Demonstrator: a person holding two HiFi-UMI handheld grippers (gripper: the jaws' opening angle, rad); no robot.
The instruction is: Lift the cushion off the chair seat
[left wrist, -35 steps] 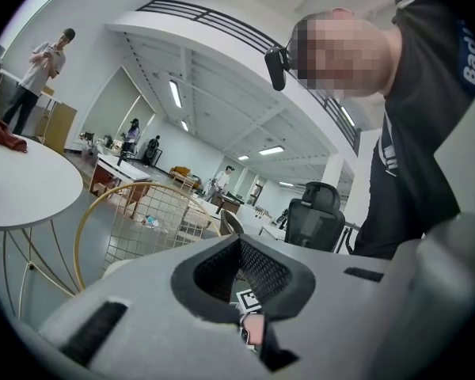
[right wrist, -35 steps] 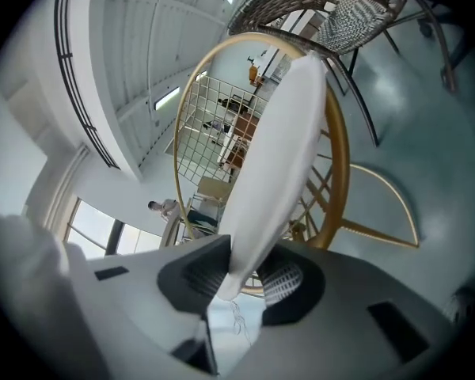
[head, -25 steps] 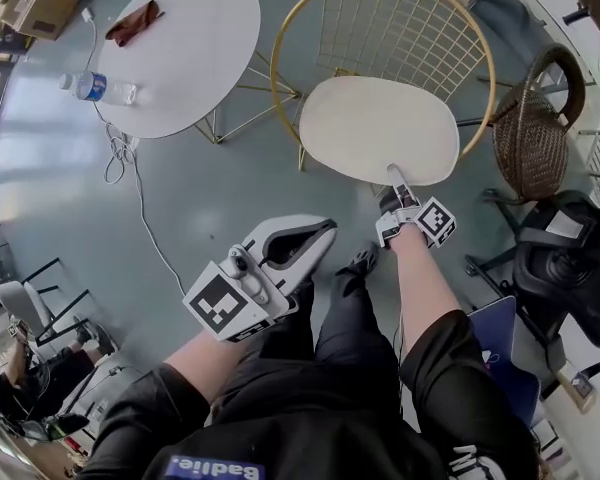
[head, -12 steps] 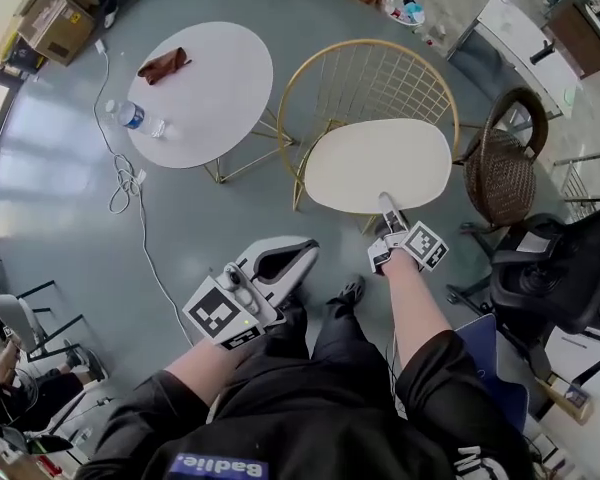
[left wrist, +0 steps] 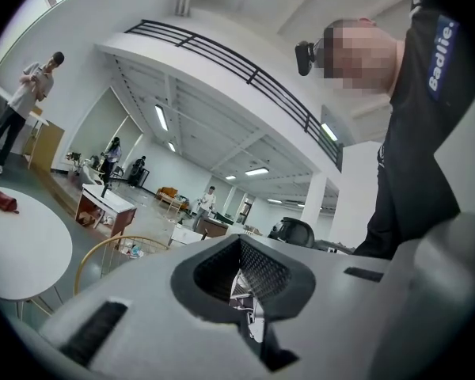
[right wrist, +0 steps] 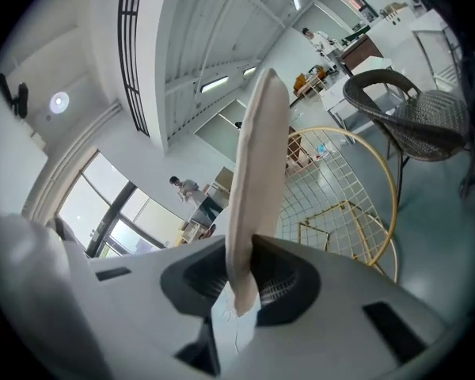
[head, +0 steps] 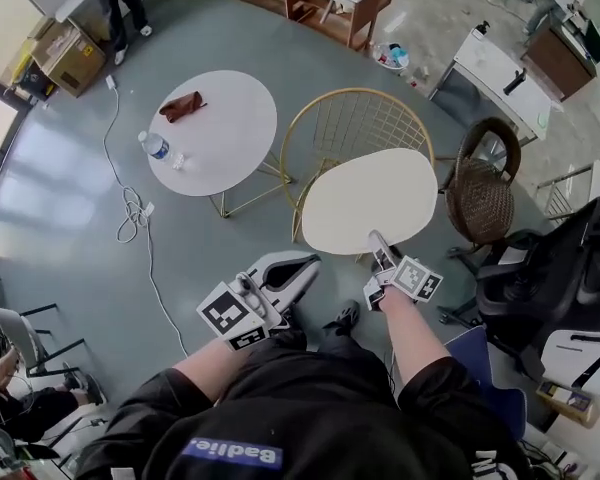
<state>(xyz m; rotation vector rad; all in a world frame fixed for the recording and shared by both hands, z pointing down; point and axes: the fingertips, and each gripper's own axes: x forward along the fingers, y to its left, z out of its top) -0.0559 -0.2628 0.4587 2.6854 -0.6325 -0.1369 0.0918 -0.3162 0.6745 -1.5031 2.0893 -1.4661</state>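
Right gripper [right wrist: 241, 271] first: its two fingers have just been closing, and they are pinching the near edge of the cream cushion [right wrist: 257, 172], which stands up edge-on out of the jaws. Seen from above, that gripper [head: 377, 240] sits at the front of the gold wire chair [head: 360, 123], and the cushion [head: 370, 200] spreads out over the seat area in front of the wire back. It looks raised clear of the seat, since the chair's mesh and gold frame [right wrist: 356, 188] show bare beside the cushion's edge. The left gripper [left wrist: 239, 248] has its fingertips pressed together with nothing between them, only the dark hollow behind the tips. It [head: 305, 261] hangs in front of the chair and to its left, apart from the cushion, over the person's knees. Further out, a round white table [head: 215, 138] stands well to the left of the chair, carrying a water bottle [head: 155, 146] and a reddish-brown cloth [head: 183, 105]. A dark wicker chair [head: 480, 193] stands just to the right of the chair.
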